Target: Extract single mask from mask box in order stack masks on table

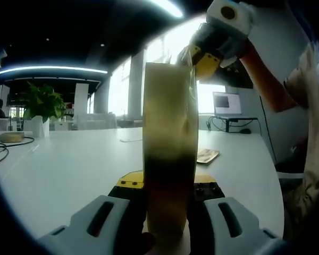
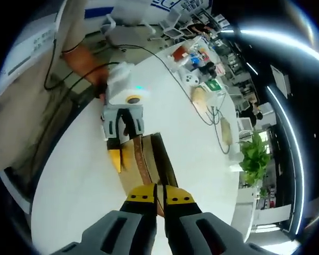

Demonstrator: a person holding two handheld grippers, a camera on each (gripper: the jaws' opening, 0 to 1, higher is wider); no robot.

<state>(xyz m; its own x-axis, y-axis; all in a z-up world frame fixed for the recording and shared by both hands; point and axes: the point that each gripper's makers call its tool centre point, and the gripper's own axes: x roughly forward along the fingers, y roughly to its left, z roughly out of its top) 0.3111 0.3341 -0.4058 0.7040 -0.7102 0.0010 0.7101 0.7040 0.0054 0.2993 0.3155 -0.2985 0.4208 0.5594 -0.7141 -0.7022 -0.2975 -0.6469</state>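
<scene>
A tan cardboard mask box (image 1: 170, 154) stands on end between the jaws of the left gripper (image 1: 167, 210), its long axis rising straight up in the left gripper view, the lower half in shadow and the upper half lit from the windows behind. The two grey jaws with yellow tips close on the box from either side near its base, holding it above the white table (image 1: 69, 164).

At the box's upper end, the right gripper (image 1: 199, 62) comes in from the upper right of the left gripper view, held by a hand (image 1: 231, 29) in a pale glove; its yellow tip touches the box's top corner. In the right gripper view, the mask box (image 2: 146, 164) runs lengthwise away from the camera toward the left gripper (image 2: 123, 130), and the right gripper's (image 2: 159, 199) yellow-tipped jaws are pressed together with almost no gap at the box's near end; whether a mask is pinched between them cannot be told.

Beyond the box, a flat packet (image 1: 207, 155) lies on the table, a potted green plant (image 1: 42, 103) stands at the far left, and a monitor (image 1: 227, 102) sits on a desk behind. Cables (image 2: 191, 95) and assorted small items (image 2: 199, 61) spread across the table's far end in the right gripper view.
</scene>
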